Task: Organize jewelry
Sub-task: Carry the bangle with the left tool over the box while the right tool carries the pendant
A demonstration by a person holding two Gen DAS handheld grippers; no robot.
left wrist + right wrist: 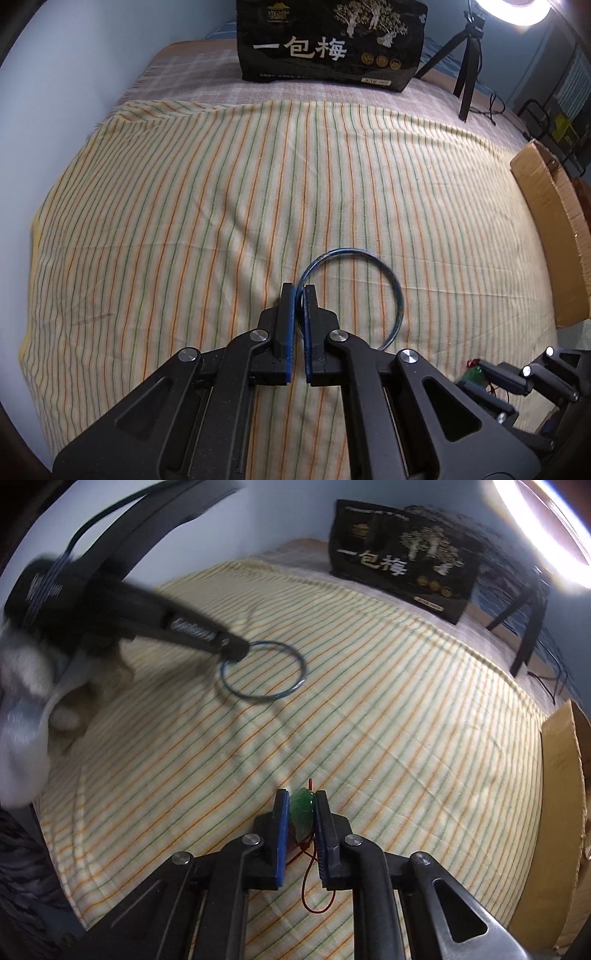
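**Two claws, each clenched on a piece of jewelry above a striped bed**

A thin blue bangle (pixel 388 291) is pinched at its rim by the left claw (pixel 300 291), the ring lying flat just over a yellow striped sheet (pixel 184 206) spread on the bed. A green pendant (pixel 303 812) is clamped between the blue pads of the right claw (pixel 300 805), and its red cord (pixel 314 890) is seen trailing in loops onto the sheet beneath. The two pieces are held well apart. A black printed bag (pixel 332 40) is stood at the far end of the bed, beside a tripod (pixel 467 70). A cardboard box (pixel 550 236) is seen at the right edge.
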